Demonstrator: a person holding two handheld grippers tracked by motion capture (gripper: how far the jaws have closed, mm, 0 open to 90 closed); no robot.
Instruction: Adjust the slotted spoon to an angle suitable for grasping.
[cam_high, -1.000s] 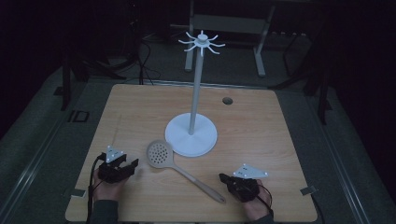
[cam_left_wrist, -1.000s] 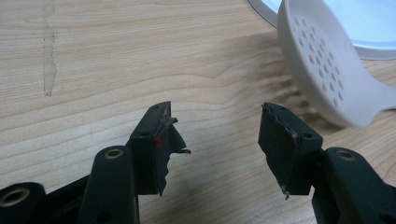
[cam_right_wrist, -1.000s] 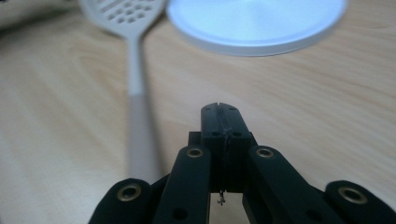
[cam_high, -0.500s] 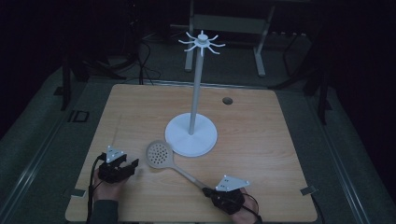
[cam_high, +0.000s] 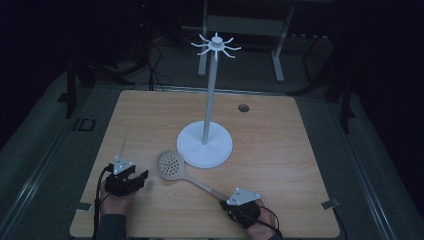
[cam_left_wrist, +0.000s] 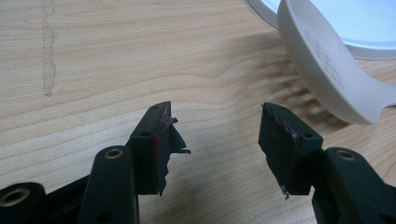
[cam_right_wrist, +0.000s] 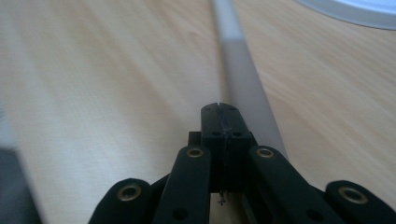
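A white slotted spoon (cam_high: 170, 165) lies flat on the wooden table (cam_high: 280, 150), its handle (cam_high: 205, 187) running toward the near right. Its bowl (cam_left_wrist: 322, 65) sits just right of my left gripper (cam_left_wrist: 217, 116), whose jaws stand open over bare wood. That left gripper (cam_high: 142, 176) rests near the table's front left. My right gripper (cam_high: 223, 204) lies at the handle's near end. In the right gripper view its jaws (cam_right_wrist: 220, 109) are pressed together with nothing between them, and the handle (cam_right_wrist: 238, 70) passes along their right side. A white hook stand (cam_high: 216, 45) rises from a round base (cam_high: 205, 145).
A small dark hole (cam_high: 243, 107) sits in the tabletop behind the stand. Tape tabs mark the front corners (cam_high: 330, 203). A metal frame (cam_high: 245, 25) stands on the dark floor beyond the table's far edge.
My right gripper has slid left along the front edge to the end of the spoon's handle. The left gripper, spoon and stand have stayed put.
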